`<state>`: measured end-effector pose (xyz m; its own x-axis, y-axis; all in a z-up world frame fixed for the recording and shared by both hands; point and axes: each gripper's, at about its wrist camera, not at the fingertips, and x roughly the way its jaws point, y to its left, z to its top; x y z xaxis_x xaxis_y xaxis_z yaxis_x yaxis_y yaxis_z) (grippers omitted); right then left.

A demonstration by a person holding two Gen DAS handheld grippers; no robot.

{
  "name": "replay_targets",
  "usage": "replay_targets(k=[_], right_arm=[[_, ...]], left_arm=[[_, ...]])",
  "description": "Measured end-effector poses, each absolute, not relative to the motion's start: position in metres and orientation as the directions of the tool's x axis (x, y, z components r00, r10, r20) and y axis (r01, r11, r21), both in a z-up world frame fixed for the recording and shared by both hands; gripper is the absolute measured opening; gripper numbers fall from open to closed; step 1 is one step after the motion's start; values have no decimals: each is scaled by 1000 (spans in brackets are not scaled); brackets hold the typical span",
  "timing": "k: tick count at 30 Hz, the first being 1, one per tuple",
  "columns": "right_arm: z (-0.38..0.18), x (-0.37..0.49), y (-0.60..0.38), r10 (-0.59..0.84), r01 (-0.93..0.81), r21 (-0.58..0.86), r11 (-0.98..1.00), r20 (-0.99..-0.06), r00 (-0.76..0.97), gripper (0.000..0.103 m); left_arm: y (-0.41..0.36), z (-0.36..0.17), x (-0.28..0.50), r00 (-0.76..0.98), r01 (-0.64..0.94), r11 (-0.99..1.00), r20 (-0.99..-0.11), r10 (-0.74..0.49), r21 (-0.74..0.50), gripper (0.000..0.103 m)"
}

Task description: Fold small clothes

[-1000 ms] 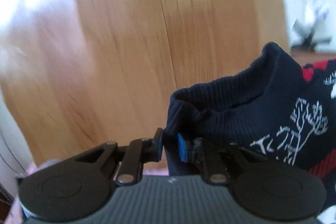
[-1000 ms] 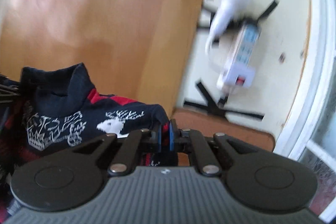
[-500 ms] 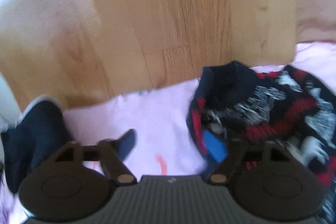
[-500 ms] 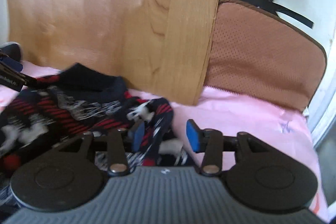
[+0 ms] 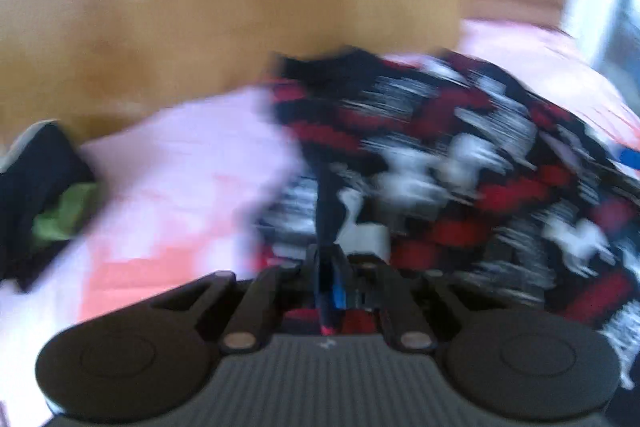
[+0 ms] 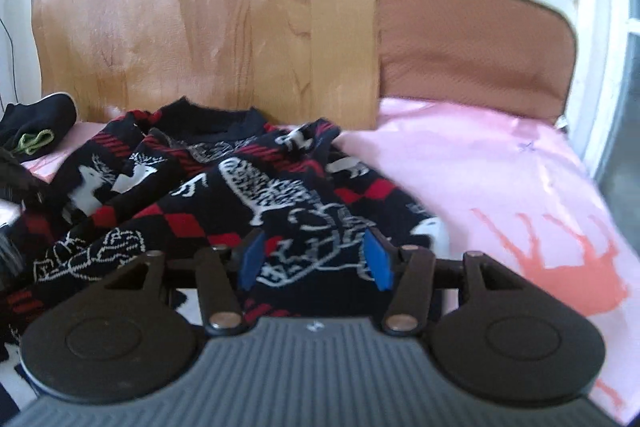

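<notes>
A small navy sweater with red diamonds and white reindeer (image 6: 248, 195) lies rumpled on the pink bedsheet (image 6: 500, 187), collar toward the wooden headboard. My right gripper (image 6: 314, 261) is open, its blue pads spread just above the sweater's near part, holding nothing. In the blurred left wrist view the sweater (image 5: 460, 163) fills the right half. My left gripper (image 5: 334, 281) is shut on a dark fold of the sweater's left edge.
A wooden headboard (image 6: 200, 19) and a brown padded panel (image 6: 472, 51) stand behind the bed. A dark garment with green trim (image 6: 36, 131) lies at the far left, also in the left wrist view (image 5: 44, 195). A window frame is at the right.
Both grippers let go of the raised sweater and it dropped onto the bed. The right gripper opened wider. The left gripper opened, moved right, then shut on the sweater's edge.
</notes>
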<state>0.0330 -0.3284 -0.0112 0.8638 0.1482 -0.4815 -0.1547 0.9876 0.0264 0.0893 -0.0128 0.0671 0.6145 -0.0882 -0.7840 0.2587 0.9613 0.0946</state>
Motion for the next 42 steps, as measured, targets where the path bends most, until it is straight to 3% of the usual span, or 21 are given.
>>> replay_targets(k=[2,4,5,8,10,14,20,21,23,24,27,30,32,34,36,37,40,41,42], right_arm=[[-5,26,-337,123,-136,6,991,-458,880,57],[-1,22,-349,101,-107,13,994,-446,889,57],[1,23,-355,93,-87,34,996,-446,890,57],[1,27,-369,114,-57,136,989,-462,879,57],[1,23,-371,146,-67,184,981,-461,875,57],[-7,3,-359,150,-112,105,988,-491,858,57],[-30,-19,-356,182,-145,110,983,-590,786,68],[-35,-21,-353,193,-154,116,981,-600,776,65],[-35,-31,-346,193,-184,75,980,-573,797,21],[-33,-32,-346,207,-196,81,977,-570,795,12],[-17,-28,-363,14,-74,-104,992,-484,875,12],[-2,1,-422,-324,238,-253,938,-390,862,13],[9,12,-459,-367,333,-155,930,-462,807,21],[20,-6,-462,-269,294,-14,956,-442,856,35],[20,-21,-442,-73,129,84,988,-483,873,49],[17,-27,-430,46,34,148,988,-506,861,48],[-5,-54,-382,348,-198,312,929,-559,753,48],[-14,-63,-367,396,-237,335,912,-572,718,48],[-23,-69,-355,424,-259,348,901,-587,689,48]], left_arm=[[31,88,104,659,128,983,-752,14,131,7],[74,109,122,701,-50,974,-687,193,222,8],[91,114,133,694,-119,959,-669,265,257,14],[126,118,144,638,-315,888,-618,459,334,19],[131,120,126,662,-277,924,-645,382,263,22],[104,106,60,702,-31,988,-701,129,151,52],[70,54,-32,596,202,970,-803,-13,134,59],[65,46,-38,571,199,973,-821,-15,120,61],[73,36,-55,536,170,984,-842,-53,46,68],[78,36,-62,537,150,989,-841,-69,15,75],[77,34,-78,523,143,989,-847,-92,-19,77],[82,34,-85,521,144,989,-848,-96,-23,77],[87,32,-88,515,140,990,-852,-96,-27,77],[94,31,-93,512,133,990,-852,-108,-46,74],[92,30,-95,523,129,991,-846,-105,-43,70],[90,29,-94,526,133,990,-844,-105,-40,66],[83,32,-98,527,163,986,-841,-123,-41,40],[80,33,-98,523,178,983,-841,-139,-52,23],[79,33,-99,516,190,980,-842,-157,-66,16]])
